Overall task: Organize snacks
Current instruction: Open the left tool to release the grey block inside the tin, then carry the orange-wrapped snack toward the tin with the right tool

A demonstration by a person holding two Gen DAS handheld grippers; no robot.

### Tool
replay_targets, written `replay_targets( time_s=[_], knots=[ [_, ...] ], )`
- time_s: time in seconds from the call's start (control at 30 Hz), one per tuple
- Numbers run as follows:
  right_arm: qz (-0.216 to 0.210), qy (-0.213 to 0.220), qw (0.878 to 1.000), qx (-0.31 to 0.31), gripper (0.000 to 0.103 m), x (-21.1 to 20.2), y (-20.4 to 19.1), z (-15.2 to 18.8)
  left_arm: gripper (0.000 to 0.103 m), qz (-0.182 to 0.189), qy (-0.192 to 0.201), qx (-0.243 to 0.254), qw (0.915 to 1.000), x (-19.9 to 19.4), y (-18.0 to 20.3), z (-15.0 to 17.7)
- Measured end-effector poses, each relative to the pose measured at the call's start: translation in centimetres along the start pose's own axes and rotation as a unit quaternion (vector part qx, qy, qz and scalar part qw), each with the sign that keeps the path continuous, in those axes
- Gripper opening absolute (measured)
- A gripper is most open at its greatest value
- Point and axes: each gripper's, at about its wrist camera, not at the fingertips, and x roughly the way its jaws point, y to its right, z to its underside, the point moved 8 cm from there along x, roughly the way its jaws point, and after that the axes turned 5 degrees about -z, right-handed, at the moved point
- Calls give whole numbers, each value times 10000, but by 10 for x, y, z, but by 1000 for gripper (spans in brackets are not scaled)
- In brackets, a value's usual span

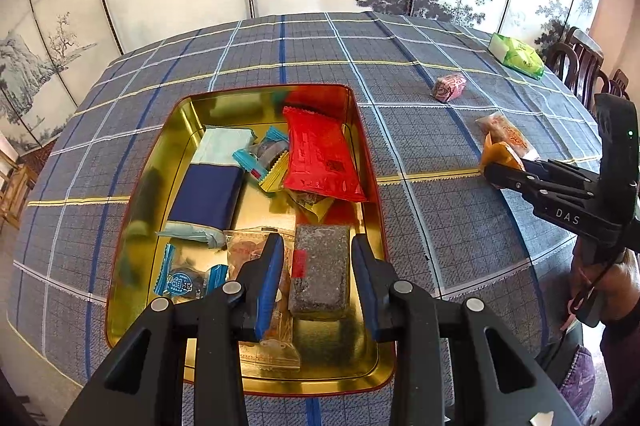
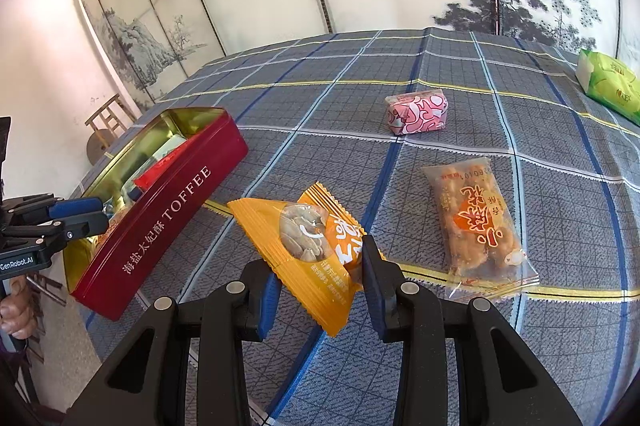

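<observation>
The right claw (image 2: 320, 290) is closed on an orange snack packet (image 2: 308, 250), pinching its near end and holding it tilted above the checked worktop (image 2: 320, 153), clear of the cloth. The left claw (image 1: 316, 286) hangs over the near end of the red toffee tin (image 2: 168, 222), its jaws partly apart with nothing gripped; a dark brown bar (image 1: 320, 270) lies in the tin beneath the gap, and a clear-wrapped snack (image 1: 264, 342) lies under the left finger. Farther back in the tin sit a red packet (image 1: 320, 153), a navy and pale blue pack (image 1: 212, 185) and a small blue sweet (image 1: 188, 282). On the cloth to the right of the tin lie a clear packet of brown pastry (image 2: 476, 222), a pink wrapped sweet (image 2: 416, 111) beyond it, and a green pack (image 2: 608, 85) near the far edge.
</observation>
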Motion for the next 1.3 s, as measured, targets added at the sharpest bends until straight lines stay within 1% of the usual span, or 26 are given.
replay_targets(
  time_s=[0.27, 0.53, 0.77, 0.9, 0.97, 1.0, 1.03, 1.27, 1.3],
  knots=[
    [31, -13, 10000, -21, 38, 1, 0, 0, 34, -197, 138, 52, 9997, -6, -3, 1],
    [99, -35, 9999, -73, 38, 1, -2, 1, 45, -418, 296, 111, 9986, -13, -7, 1],
    [138, -54, 9999, -88, 38, 1, -1, 2, 52, -502, 358, 82, 9981, -15, -10, 3],
    [174, -79, 9997, -117, 38, 2, -2, 2, 57, -593, 421, 67, 9973, -18, -13, 3],
    [199, -94, 9997, -137, 38, 2, -2, 2, 61, -643, 453, 50, 9969, -20, -16, 3],
    [215, -105, 9996, -149, 38, 2, -2, 2, 66, -683, 473, 36, 9965, -20, -17, 4],
    [231, -119, 9995, -162, 38, 3, -2, 3, 68, -722, 509, 25, 9961, -22, -19, 4],
    [350, -204, 9988, -271, 38, 6, -4, 3, 75, -747, 576, -49, 9955, -27, -25, 7],
    [367, -213, 9987, -286, 38, 7, -5, 3, 80, -763, 574, -63, 9954, -27, -27, 8]
  ],
)
